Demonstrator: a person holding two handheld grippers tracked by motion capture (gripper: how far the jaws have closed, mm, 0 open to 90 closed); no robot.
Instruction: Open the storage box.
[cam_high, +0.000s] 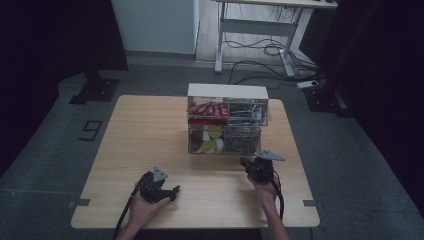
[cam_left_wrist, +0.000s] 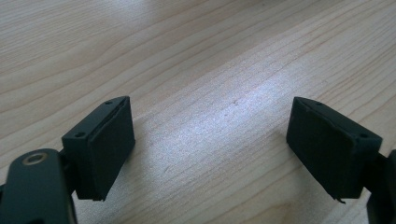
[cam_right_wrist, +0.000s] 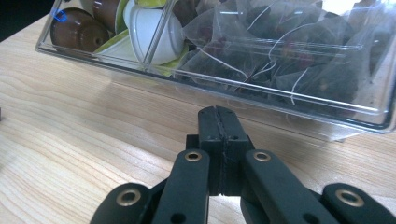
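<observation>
A clear two-tier plastic organizer (cam_high: 227, 120) stands on the wooden table (cam_high: 140, 130), right of centre. Its upper tier holds red packets (cam_high: 207, 109) and dark sachets; the lower tier holds coffee capsules (cam_right_wrist: 149, 32) on the left and mesh tea bags (cam_right_wrist: 280, 60) on the right. My right gripper (cam_right_wrist: 218, 116) is shut with nothing between its pads, just in front of the lower drawer's clear front, below the tea bag compartment. My right gripper (cam_high: 248, 164) sits at the organizer's front right corner. My left gripper (cam_left_wrist: 210, 149) lies low over bare wood, open and empty, seen at the front left (cam_high: 172, 192).
The table's front edge (cam_high: 200, 224) runs close under both hands. Behind the table stand a white cabinet (cam_high: 155, 25) and a desk frame with cables (cam_high: 265, 45) on the floor. Dark curtains close both sides.
</observation>
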